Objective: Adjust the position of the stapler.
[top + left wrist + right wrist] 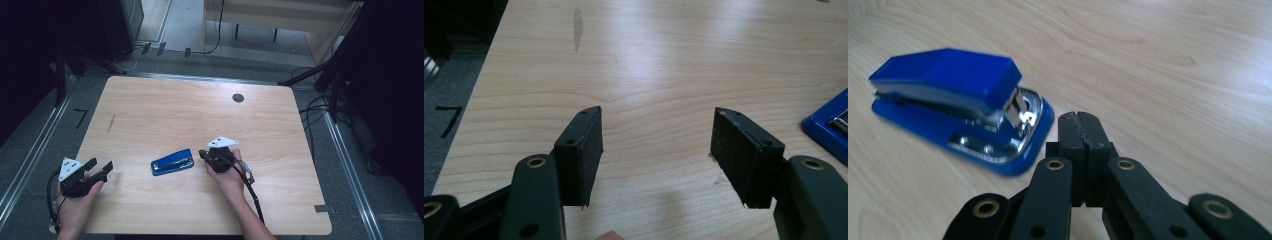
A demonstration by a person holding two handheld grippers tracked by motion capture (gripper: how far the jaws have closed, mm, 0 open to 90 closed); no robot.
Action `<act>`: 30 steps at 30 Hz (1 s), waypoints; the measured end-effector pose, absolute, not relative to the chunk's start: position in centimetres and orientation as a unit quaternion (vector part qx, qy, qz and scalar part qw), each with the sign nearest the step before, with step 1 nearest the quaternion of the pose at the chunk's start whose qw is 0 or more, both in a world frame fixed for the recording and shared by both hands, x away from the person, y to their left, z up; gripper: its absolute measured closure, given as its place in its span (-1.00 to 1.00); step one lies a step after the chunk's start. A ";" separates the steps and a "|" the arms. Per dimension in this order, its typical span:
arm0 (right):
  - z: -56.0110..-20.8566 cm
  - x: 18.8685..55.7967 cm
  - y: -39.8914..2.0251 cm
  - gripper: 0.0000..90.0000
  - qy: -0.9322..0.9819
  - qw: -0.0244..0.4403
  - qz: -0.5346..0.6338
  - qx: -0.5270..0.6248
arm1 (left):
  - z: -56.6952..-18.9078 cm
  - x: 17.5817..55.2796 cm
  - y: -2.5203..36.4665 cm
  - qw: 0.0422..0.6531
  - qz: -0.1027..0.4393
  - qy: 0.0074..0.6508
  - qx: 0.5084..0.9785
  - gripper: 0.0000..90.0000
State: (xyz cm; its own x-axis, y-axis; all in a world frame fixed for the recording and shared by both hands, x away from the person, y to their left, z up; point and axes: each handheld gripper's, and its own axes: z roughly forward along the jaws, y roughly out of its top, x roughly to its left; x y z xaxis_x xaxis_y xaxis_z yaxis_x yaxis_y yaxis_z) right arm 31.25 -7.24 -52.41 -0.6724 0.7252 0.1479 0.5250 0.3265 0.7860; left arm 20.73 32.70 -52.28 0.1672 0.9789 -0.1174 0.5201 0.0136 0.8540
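Observation:
A blue stapler (172,161) with a chrome mouth lies flat near the middle of the wooden table (165,110). My right gripper (202,153) sits just right of it, jaws pressed together with nothing between them. In the right gripper view the stapler (963,105) is close ahead and to the left of the shut right gripper (1081,120), a small gap apart. My left gripper (100,166) rests at the table's left front edge, wide open and holding nothing. The left gripper view has the open left gripper (656,142) over bare wood, with the stapler's corner (829,127) at the right edge.
A dark round grommet (238,98) sits in the table's far right part. A grey smudge (111,122) marks the left side. Cables and stand legs (320,75) lie on the floor beyond the right edge, and a wooden bench (280,15) stands behind.

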 end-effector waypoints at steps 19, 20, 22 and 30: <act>-53.5 35.0 -4.0 1.00 0.823 0.067 0.429 0.366 | -52.3 21.0 32.5 0.393 0.278 0.585 0.653 -0.40; -53.6 35.1 -3.9 1.00 0.824 0.068 0.427 0.367 | -52.3 21.1 32.5 0.392 0.278 0.585 0.653 -0.40; -53.7 35.4 -3.8 1.00 0.827 0.069 0.419 0.369 | -52.3 21.1 32.4 0.393 0.277 0.586 0.652 -0.40; -53.7 35.4 -4.0 1.00 0.832 0.058 0.417 0.361 | -52.3 21.1 32.4 0.390 0.275 0.585 0.656 -0.40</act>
State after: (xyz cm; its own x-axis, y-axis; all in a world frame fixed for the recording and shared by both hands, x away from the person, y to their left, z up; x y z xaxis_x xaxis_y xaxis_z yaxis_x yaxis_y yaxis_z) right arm 35.44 -4.04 -53.72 -0.7320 0.6497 0.2050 0.5532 0.3913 0.7354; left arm 21.11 32.42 -52.31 0.1637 0.9818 -0.0960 0.5528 -0.0108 0.8332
